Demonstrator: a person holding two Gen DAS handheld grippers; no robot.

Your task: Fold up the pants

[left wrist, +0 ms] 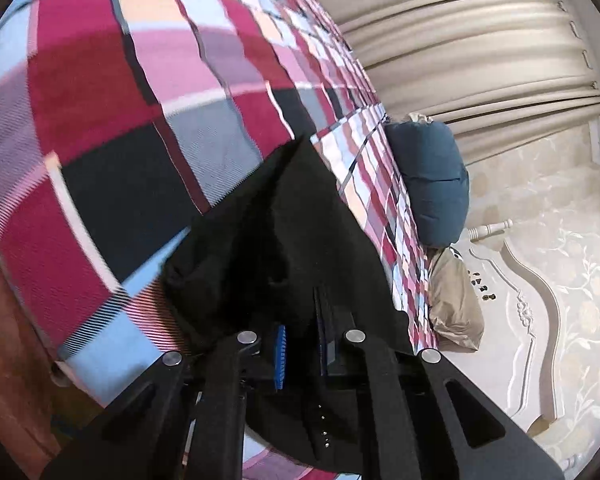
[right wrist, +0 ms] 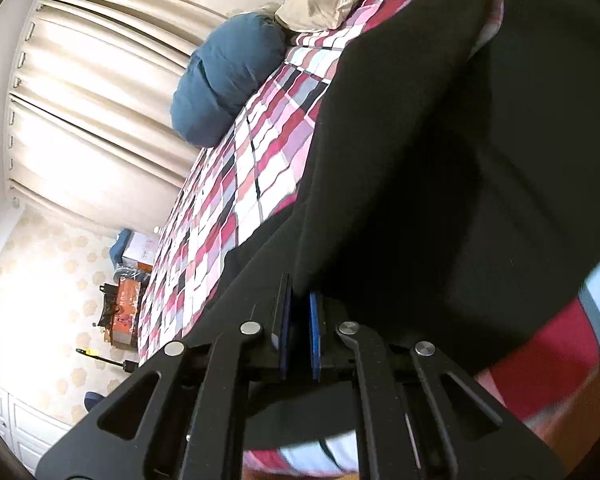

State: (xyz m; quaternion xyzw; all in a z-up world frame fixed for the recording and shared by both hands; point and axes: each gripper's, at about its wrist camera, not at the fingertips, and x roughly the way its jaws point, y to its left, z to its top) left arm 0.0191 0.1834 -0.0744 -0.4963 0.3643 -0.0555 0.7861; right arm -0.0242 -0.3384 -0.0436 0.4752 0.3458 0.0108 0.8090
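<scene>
Black pants (left wrist: pixel 284 240) lie on a bed with a red, pink and blue checked cover (left wrist: pixel 120 92). In the left wrist view my left gripper (left wrist: pixel 300 344) is shut on a bunched edge of the pants, with cloth draped over and between its blue pads. In the right wrist view the pants (right wrist: pixel 440 160) spread wide across the checked cover (right wrist: pixel 236 184). My right gripper (right wrist: pixel 300 320) is shut on an edge of the pants, and a narrow gap shows between its blue pads lower down.
A blue pillow (left wrist: pixel 432 180) and a beige pillow (left wrist: pixel 456 304) lie at the head of the bed by a white headboard (left wrist: pixel 536 320). Beige curtains (right wrist: pixel 80 120) hang beside the bed. Boxes (right wrist: pixel 124 304) stand on the floor.
</scene>
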